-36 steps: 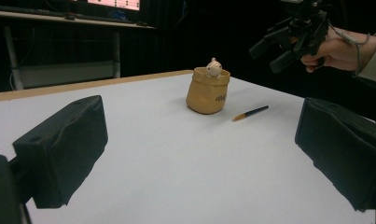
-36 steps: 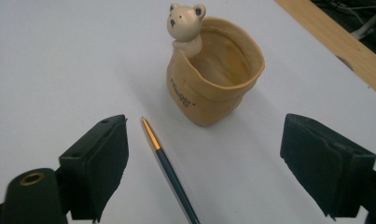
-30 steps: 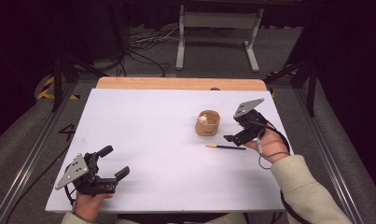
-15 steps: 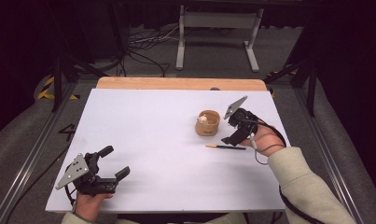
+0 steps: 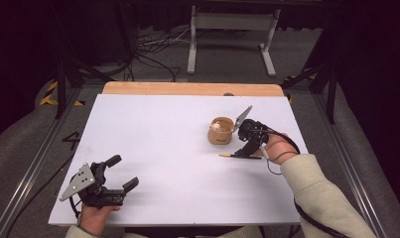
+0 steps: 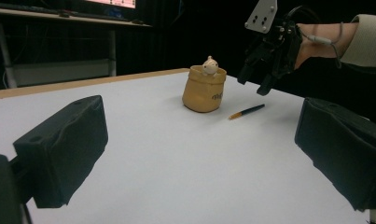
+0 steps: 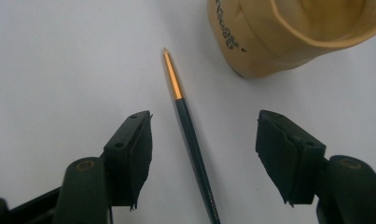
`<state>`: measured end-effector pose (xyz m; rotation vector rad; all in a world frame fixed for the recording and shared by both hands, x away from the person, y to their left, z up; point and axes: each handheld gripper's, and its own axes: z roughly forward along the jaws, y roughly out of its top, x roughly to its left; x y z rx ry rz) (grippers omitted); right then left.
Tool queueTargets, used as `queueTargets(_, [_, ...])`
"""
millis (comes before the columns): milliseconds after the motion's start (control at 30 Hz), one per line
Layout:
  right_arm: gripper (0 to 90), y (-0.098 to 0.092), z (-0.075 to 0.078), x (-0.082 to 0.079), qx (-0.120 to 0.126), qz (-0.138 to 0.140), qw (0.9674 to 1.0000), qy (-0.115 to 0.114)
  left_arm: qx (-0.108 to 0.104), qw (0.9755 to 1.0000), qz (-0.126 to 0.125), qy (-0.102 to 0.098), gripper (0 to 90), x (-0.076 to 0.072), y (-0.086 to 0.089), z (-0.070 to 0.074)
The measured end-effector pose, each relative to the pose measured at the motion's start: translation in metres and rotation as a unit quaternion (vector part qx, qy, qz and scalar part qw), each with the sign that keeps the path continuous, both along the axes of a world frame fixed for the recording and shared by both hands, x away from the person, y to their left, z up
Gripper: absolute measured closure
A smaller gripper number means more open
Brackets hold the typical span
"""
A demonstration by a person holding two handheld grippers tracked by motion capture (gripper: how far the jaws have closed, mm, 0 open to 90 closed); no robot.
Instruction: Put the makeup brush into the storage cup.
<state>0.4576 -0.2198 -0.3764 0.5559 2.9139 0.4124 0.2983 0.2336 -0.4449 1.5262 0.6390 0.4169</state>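
**Right hand-held gripper straddles the brush beside the pot**

High view: The tan pot (image 5: 221, 131) stands right of the worktop's (image 5: 153, 134) middle. The brush (image 5: 239, 156) lies flat just in front of the pot, toward the person. The right hand-held gripper (image 5: 248, 148) tilts down over the brush's dark handle, probably to pick it up. The left hand-held gripper (image 5: 122, 173) rests far from the pot at the near left corner, jaws spread and empty, likely parked until needed.

Left gripper view: Its own black jaws stand wide apart with nothing between them. From this low angle the pot (image 6: 204, 88) shows a small pale figure (image 6: 210, 66) peeking over its rim, and the brush (image 6: 247, 111) lies just right of the pot with a clear gap between them. The right hand-held gripper (image 6: 255, 81) hangs above the brush, not yet down on it.

Right gripper view: The brush (image 7: 191, 130) runs between the two pads, touching neither; its orange ferrule and tip point toward the pot (image 7: 288, 37). The jaws have just been closing but are still released, centred so the pads can meet on the thin handle. Lettering on the pot's wall is visible here.
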Motion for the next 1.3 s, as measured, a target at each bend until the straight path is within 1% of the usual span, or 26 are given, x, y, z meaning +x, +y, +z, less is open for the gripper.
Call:
queueTargets(67, [39.9,0.002,-0.003,0.000,-0.004,0.004,1.0000,0.006,-0.001,1.0000,-0.001,0.001,3.1,0.000,0.000,0.000])
queueTargets(133, [41.4,0.002,-0.005,0.001,-0.007,0.007,0.9999,0.007,-0.001,1.0000,-0.001,0.001,3.1,0.000,0.000,0.000])
queueTargets(233, [45.2,0.004,-0.011,0.002,-0.016,0.014,0.9996,0.017,-0.001,1.0000,-0.001,0.000,3.1,0.000,0.000,0.000])
queueTargets(300, [47.5,0.005,-0.014,0.002,-0.018,0.013,0.9994,0.025,-0.002,1.0000,-0.001,0.000,3.2,0.000,0.000,0.000])
queueTargets(533, [54.1,0.005,-0.023,0.005,-0.031,0.018,0.9986,0.040,-0.002,1.0000,-0.002,-0.001,3.4,0.000,0.000,0.000])
queueTargets(800, [62.6,0.005,-0.031,0.008,-0.049,0.026,0.9974,0.045,0.000,1.0000,-0.003,-0.002,3.6,0.000,0.000,0.001])
queueTargets(900, [63.8,0.007,-0.033,0.008,-0.059,0.031,0.9968,0.044,-0.009,0.9999,-0.013,-0.002,3.2,-0.001,0.000,0.001])
queueTargets(967, [65.3,0.009,-0.033,0.009,-0.066,0.034,0.9963,0.043,-0.010,0.9998,-0.017,-0.003,3.0,-0.001,0.000,0.001])
queueTargets(1033, [66.4,0.010,-0.033,0.009,-0.074,0.037,0.9957,0.043,-0.011,0.9998,-0.017,-0.003,2.9,-0.001,-0.001,0.001])
queueTargets(1167, [69.5,0.013,-0.033,0.010,-0.085,0.043,0.9945,0.043,-0.007,0.9998,-0.018,-0.004,3.0,-0.001,-0.001,0.001])
queueTargets(1300, [73.1,0.016,-0.034,0.010,-0.094,0.048,0.9933,0.046,-0.016,0.9997,-0.016,-0.007,2.6,-0.001,0.000,0.001])
